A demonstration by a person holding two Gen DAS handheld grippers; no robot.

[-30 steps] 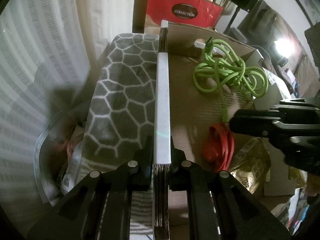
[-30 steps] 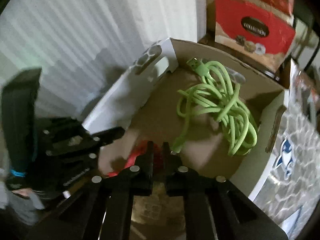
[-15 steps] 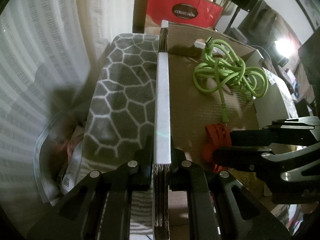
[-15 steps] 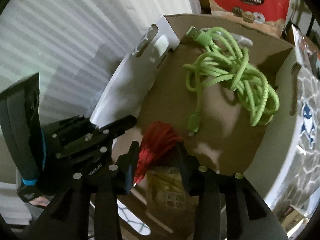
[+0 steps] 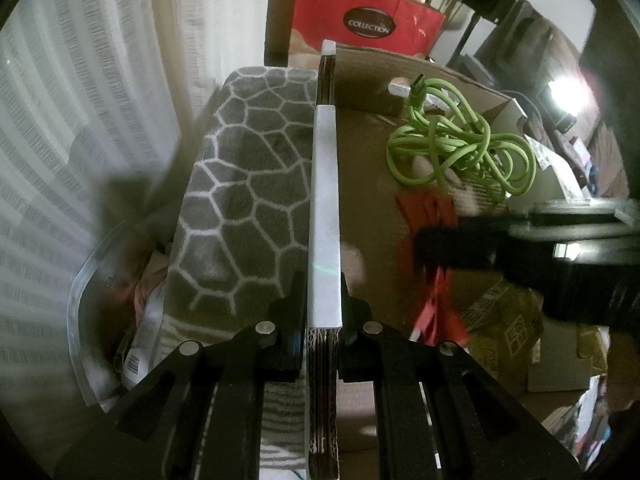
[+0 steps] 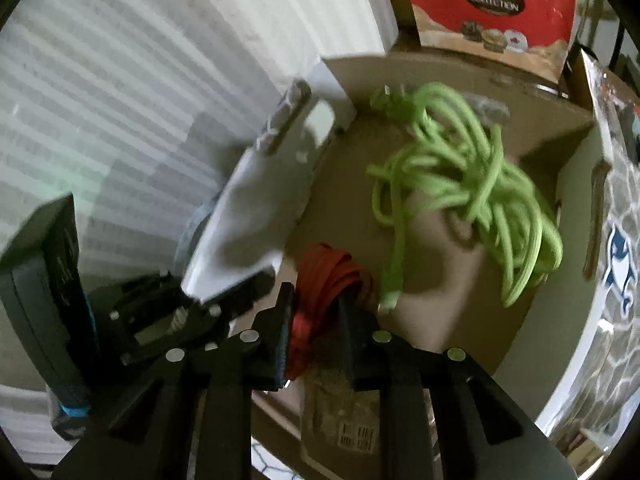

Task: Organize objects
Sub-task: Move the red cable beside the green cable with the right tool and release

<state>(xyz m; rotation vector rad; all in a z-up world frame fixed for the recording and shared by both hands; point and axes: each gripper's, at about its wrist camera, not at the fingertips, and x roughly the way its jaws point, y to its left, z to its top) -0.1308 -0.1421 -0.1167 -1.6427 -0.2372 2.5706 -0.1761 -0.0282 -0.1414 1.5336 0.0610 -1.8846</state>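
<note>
In the left wrist view, the left gripper is clenched on the white edge of the cardboard box, pointing steeply down to steady it. The right gripper reaches in from the right side.

In the right wrist view, the right gripper has just been closing its jaws, with the red cable between them, on the box floor beside the green cable. The red bundle looks light and soft, so the middle is the best place to hold.

text: "COLLECTION" | on: dark oval label, red gift bag; barcodes unreadable
</note>
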